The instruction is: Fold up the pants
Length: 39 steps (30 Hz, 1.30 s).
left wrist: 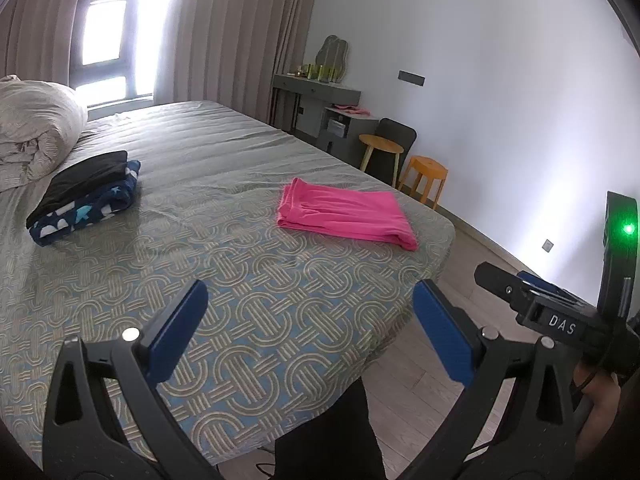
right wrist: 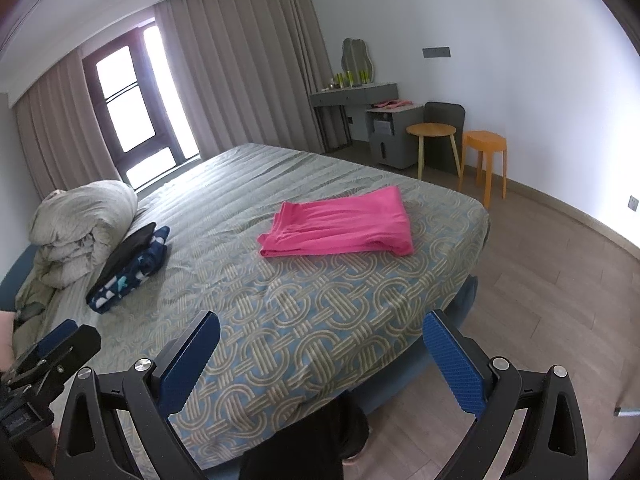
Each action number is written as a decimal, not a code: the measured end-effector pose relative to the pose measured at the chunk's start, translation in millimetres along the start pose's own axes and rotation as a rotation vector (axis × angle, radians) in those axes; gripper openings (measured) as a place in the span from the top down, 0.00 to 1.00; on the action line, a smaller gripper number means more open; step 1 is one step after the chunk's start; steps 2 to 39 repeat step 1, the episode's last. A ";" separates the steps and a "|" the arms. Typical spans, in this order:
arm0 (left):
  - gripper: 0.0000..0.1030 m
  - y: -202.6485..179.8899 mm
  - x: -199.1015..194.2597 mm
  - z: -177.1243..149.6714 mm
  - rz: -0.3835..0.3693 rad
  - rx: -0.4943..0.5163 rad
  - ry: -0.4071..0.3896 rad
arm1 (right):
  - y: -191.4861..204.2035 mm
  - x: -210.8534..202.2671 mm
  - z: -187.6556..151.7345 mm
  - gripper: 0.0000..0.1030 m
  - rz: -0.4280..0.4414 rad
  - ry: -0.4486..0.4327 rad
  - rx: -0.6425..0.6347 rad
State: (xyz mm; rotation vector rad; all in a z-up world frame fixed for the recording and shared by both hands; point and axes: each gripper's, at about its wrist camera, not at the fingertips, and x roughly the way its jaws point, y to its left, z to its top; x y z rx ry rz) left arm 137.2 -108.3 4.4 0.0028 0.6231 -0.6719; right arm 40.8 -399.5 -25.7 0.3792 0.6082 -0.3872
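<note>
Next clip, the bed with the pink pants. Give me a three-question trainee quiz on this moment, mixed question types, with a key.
1. True or false: the left gripper and the right gripper are both open and hold nothing.
2. Multiple choice: the pink pants lie
A. spread out flat at full length
B. folded on the bed, near its corner towards the stools
C. on the floor
3. Fill in: on the far side of the bed, beside the rolled duvet, a black garment sits on top of a folded ____ one with a pale pattern.

Key: 1 true; 2 B; 3 navy blue
</note>
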 end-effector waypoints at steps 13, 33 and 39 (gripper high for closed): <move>0.01 0.5 -0.2 0.1 -0.002 0.002 0.001 | 0.0 0.2 -0.6 0.00 0.000 0.001 0.001; 0.01 0.5 -0.2 0.1 -0.002 0.002 0.001 | 0.0 0.2 -0.6 0.00 0.000 0.001 0.001; 0.01 0.5 -0.2 0.1 -0.002 0.002 0.001 | 0.0 0.2 -0.6 0.00 0.000 0.001 0.001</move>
